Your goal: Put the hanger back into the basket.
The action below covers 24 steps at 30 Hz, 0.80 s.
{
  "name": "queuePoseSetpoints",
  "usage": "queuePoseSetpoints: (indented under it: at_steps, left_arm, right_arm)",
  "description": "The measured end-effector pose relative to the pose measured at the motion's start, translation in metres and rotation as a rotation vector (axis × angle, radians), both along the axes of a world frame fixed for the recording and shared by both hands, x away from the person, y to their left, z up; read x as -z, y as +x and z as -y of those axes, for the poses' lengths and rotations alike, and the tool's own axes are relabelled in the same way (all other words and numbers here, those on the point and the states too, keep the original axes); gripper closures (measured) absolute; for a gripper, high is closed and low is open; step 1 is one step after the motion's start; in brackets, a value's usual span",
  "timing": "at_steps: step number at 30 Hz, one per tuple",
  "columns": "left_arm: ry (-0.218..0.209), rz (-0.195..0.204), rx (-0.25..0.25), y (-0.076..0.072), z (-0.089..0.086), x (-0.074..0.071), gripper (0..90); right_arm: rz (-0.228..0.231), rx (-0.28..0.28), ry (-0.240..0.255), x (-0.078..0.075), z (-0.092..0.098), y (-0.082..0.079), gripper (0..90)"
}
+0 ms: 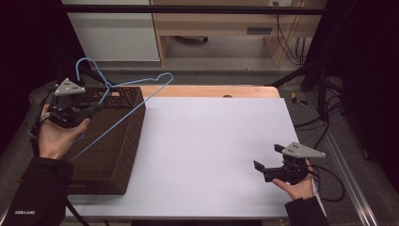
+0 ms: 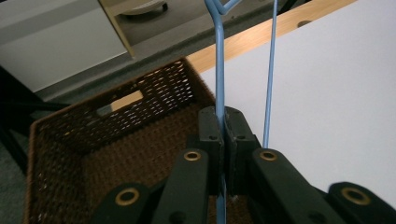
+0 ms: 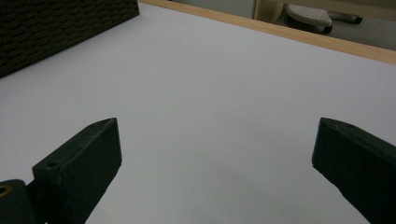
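Blue wire hanger (image 2: 219, 70) clamped in left hand-held gripper (image 2: 226, 122).

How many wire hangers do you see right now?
1. A light blue wire hanger is clamped in the left gripper, held above the brown woven basket. More could lie on the basket floor, partly hidden from view.

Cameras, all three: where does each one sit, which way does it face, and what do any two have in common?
High view: above the person's side, facing forward and down on the table; both hands, left tongs, right tongs.
Left gripper view: rides the left tongs, looking over the basket; black jaws shut on the blue hanger.
Right gripper view: rides the right tongs, low across the table; jaws apart.
Shared: basket and table appear in all three; the hanger in the high and left gripper views.
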State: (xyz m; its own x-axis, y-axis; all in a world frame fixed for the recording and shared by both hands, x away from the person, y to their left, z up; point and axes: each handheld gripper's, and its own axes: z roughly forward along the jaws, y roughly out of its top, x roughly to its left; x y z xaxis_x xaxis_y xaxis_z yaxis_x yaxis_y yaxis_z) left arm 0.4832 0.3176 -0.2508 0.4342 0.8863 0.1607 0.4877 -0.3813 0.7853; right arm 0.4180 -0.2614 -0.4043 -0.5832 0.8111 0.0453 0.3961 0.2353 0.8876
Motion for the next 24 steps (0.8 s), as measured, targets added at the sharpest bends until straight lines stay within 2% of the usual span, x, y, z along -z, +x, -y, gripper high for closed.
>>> queuePoseSetpoints:
  at_steps: [2, 12, 24]
  left_arm:
    - [0.002, 0.000, -0.018, -0.001, -0.011, 0.001, 87.3]
    - [-0.004, 0.001, -0.082, -0.008, -0.044, 0.009, 87.3]
    - [0.006, -0.006, -0.143, -0.013, -0.077, 0.025, 87.3]
  right_arm:
    - [0.000, 0.000, 0.000, 0.000, 0.000, 0.000, 1.9]
    - [-0.002, 0.000, -0.008, 0.001, -0.001, 0.001, 1.7]
    - [-0.007, 0.003, -0.007, 0.002, -0.002, 0.001, 1.8]
